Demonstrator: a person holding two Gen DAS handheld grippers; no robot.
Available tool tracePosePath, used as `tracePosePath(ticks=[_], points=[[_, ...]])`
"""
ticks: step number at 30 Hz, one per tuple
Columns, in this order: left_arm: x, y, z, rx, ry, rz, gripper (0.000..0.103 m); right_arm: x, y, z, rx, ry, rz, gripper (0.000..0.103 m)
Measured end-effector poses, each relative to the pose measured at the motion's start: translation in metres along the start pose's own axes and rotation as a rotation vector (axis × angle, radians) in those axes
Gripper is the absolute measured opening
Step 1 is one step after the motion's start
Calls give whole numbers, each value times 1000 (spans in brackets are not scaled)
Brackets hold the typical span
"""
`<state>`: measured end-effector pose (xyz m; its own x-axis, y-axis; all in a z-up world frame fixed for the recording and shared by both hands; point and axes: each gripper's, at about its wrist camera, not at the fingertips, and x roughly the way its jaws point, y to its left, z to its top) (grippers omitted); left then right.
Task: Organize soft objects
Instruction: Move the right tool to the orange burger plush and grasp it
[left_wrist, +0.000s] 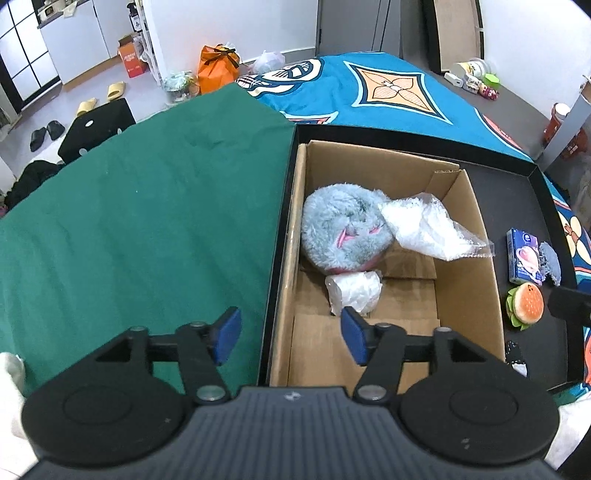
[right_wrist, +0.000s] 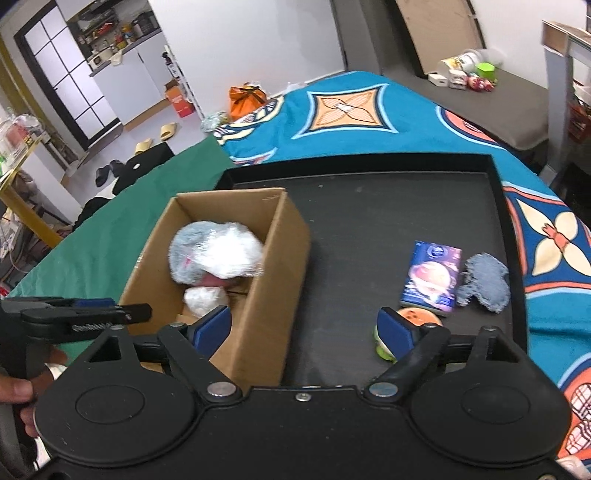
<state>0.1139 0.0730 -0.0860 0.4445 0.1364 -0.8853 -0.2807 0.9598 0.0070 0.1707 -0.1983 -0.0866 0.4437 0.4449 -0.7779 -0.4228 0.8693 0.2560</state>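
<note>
An open cardboard box (left_wrist: 472, 229) stands in a black tray (left_wrist: 517, 173). Inside it lie a fluffy grey-blue plush (left_wrist: 340, 229), a crumpled clear plastic bag (left_wrist: 424, 225) and a small white wrapped bundle (left_wrist: 354, 291). My left gripper (left_wrist: 291, 338) hangs open over the box's near left wall, nothing between its blue pads; the bundle lies just beyond the right pad. My right gripper (right_wrist: 304, 329) is open above the tray beside the box (right_wrist: 288, 236). A burger toy (right_wrist: 417, 317) peeks from behind its right finger. A grey fuzzy cloth (right_wrist: 484, 280) lies further right.
A blue printed carton (right_wrist: 432, 277) lies between the burger toy and the grey cloth. Green cloth (left_wrist: 147, 221) covers the surface left of the tray, a blue patterned blanket (left_wrist: 388, 92) behind it. A hand (right_wrist: 18, 387) holds the left gripper's handle.
</note>
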Motion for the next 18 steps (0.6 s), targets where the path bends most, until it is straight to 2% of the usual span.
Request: tracePosePath(ticks=[4, 18], points=[[-1, -8, 1, 19, 4, 10, 67, -1, -15, -3, 13, 13, -17, 88], [5, -32, 6, 74, 27, 45, 68, 15, -64, -20, 98, 64, -56, 91]])
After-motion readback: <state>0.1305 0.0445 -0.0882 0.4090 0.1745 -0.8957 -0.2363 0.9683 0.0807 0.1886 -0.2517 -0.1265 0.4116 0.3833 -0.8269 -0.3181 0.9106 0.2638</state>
